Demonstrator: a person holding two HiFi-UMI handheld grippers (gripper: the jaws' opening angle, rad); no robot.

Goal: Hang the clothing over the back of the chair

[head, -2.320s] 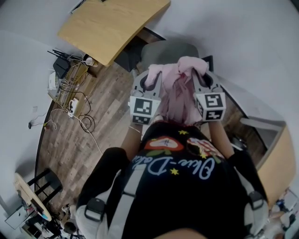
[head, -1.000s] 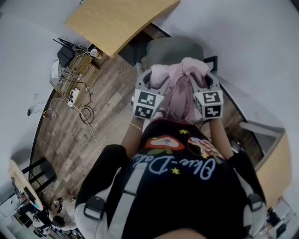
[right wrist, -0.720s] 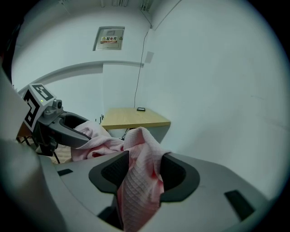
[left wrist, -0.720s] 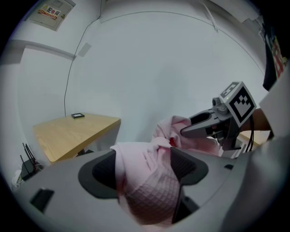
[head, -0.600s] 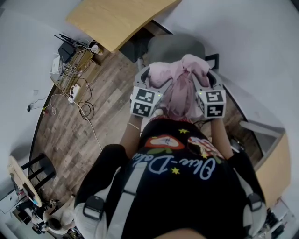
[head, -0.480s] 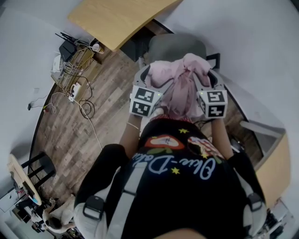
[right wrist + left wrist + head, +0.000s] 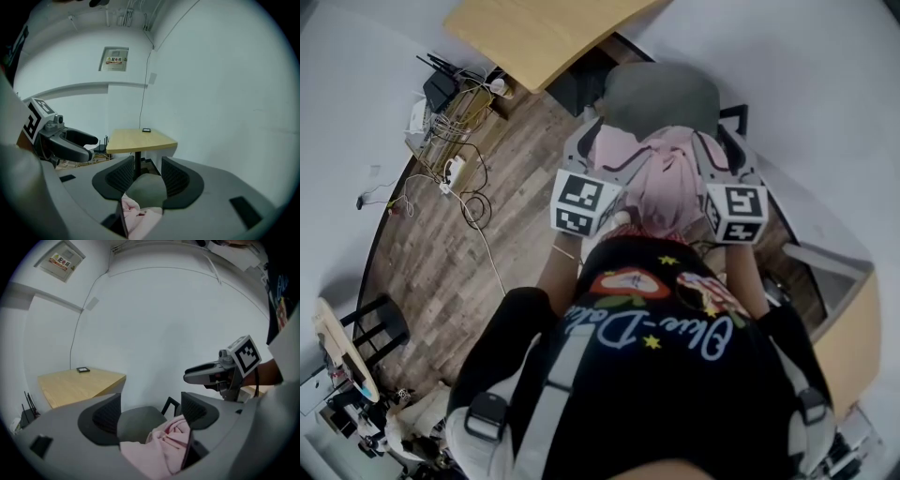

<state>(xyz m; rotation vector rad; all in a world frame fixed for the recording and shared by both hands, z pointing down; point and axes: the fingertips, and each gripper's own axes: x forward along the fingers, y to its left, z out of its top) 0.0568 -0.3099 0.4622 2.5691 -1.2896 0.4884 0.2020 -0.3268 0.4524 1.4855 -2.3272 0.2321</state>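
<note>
Clothing (image 7: 659,186), pink and bunched, lay across the near edge of the grey chair (image 7: 662,92), where the chair back was judged to be, hidden beneath the cloth. Its long axis ran crosswise from one gripper to the other, with a fold hanging down toward the person (image 7: 656,356). The left gripper (image 7: 151,412) had its jaws spread wide, having just been opening. The clothing sat low between them, behind the fingertips and close against the inner jaw, with no pad pressing on it. The right gripper (image 7: 143,177) was likewise fully spread after just opening, with a little clothing showing only at the root of its jaws and nothing gripped. Both grippers stood above the clothing, one at each end and about equally near, so it lay below and slightly inward of each set of fingertips. Withdrawal was judged to call for a lift clear of the folds, since a loose fold beside an inner jaw could snag and drag the clothing off. Compared with the head view one second before, the marker cubes (image 7: 581,202) appeared larger, the jaws no longer pinched the upper corners, and the clothing sat lower.
</note>
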